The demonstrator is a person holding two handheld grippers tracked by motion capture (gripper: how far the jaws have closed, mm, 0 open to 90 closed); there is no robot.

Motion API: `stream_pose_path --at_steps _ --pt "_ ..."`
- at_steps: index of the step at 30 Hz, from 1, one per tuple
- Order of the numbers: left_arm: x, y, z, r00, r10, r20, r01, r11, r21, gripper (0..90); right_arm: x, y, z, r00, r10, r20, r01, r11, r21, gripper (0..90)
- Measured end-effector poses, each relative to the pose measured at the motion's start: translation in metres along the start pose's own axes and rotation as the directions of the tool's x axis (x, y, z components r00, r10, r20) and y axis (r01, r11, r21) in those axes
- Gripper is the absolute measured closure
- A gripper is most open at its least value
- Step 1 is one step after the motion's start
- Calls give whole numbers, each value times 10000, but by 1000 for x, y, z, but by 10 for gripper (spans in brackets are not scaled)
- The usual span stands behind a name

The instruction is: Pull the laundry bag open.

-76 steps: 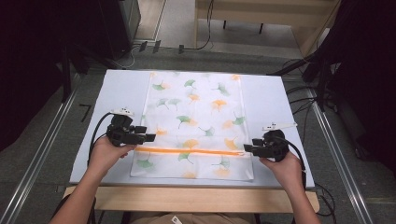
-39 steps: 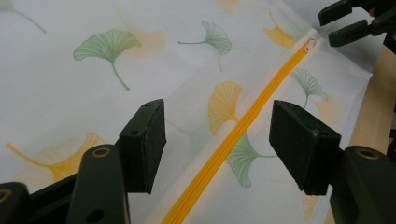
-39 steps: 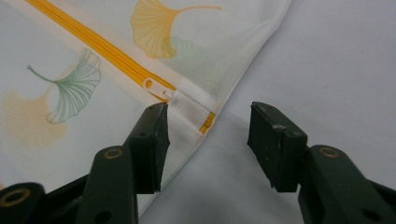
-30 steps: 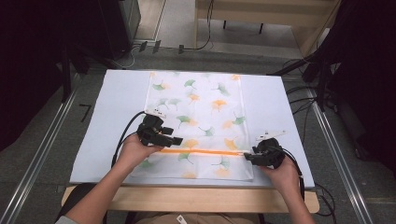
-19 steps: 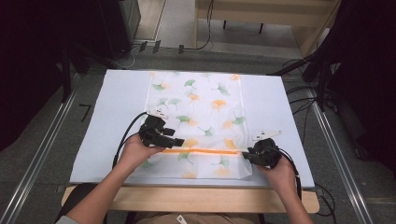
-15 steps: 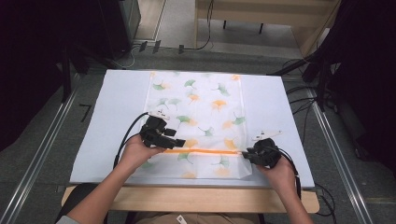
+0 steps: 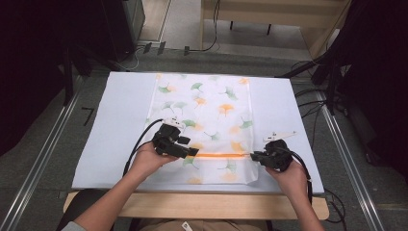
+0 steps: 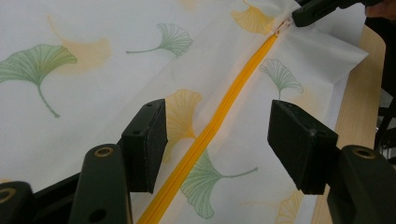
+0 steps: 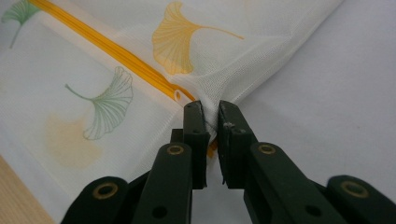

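A white mesh bag [image 7: 211,106] printed with green and orange ginkgo leaves lies flat on the mat. An orange zipper [image 7: 223,156] runs across its near part. My left gripper [image 7: 192,152] hovers over the zipper's left portion. Its jaws [image 8: 217,135] have just been closing a little and stand open, with the zipper [image 8: 233,98] between them untouched. My right gripper [image 7: 255,156] is at the zipper's right end. Its jaws [image 9: 211,112] have just been closing and now pinch the bag's fabric beside the zipper's end ring [image 9: 177,95].
The bag rests on a pale blue mat [image 7: 120,120] over a wooden table whose front edge [image 7: 192,204] is near the person. Metal rails [image 7: 43,159] flank both sides. Cables trail from each gripper, and more lie on the floor at right [image 7: 317,101].
My left gripper has moved right along the zipper, from the bag's left edge toward its middle. The right gripper stayed at the zipper's right end and its jaws closed onto the fabric.
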State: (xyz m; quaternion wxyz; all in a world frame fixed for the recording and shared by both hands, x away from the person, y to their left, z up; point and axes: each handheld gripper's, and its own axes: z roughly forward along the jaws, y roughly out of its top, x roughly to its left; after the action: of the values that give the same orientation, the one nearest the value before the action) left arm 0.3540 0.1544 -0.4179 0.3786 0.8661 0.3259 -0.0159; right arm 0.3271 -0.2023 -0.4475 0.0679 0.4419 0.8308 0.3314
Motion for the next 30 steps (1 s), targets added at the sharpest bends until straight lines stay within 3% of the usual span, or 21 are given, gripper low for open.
stream_pose_path --at_steps 3,8,11,15,20,30 --pt "-3 2 5 9998 4 192 -4 10000 22 400 1 1 -2 10000 19 -61 -20 9999 -115 838" --pt "-11 5 13 9979 434 475 -442 9989 162 446 2 2 -5 9999 -76 -81 75 9998 -188 837" --pt "-15 8 18 9965 467 693 -487 9984 280 468 3 2 -6 9999 -109 -17 109 9998 -187 835" --pt "-19 11 27 9967 353 733 -378 9988 322 457 3 2 -7 9999 -88 -60 87 9997 -239 834" --pt "-29 21 39 9955 760 560 -791 9952 568 463 4 3 -9 9998 -101 -164 97 9996 -254 834" --pt "-45 32 60 9911 956 932 -1018 9927 649 519 4 3 -10 9996 -171 -208 165 9994 -290 831"
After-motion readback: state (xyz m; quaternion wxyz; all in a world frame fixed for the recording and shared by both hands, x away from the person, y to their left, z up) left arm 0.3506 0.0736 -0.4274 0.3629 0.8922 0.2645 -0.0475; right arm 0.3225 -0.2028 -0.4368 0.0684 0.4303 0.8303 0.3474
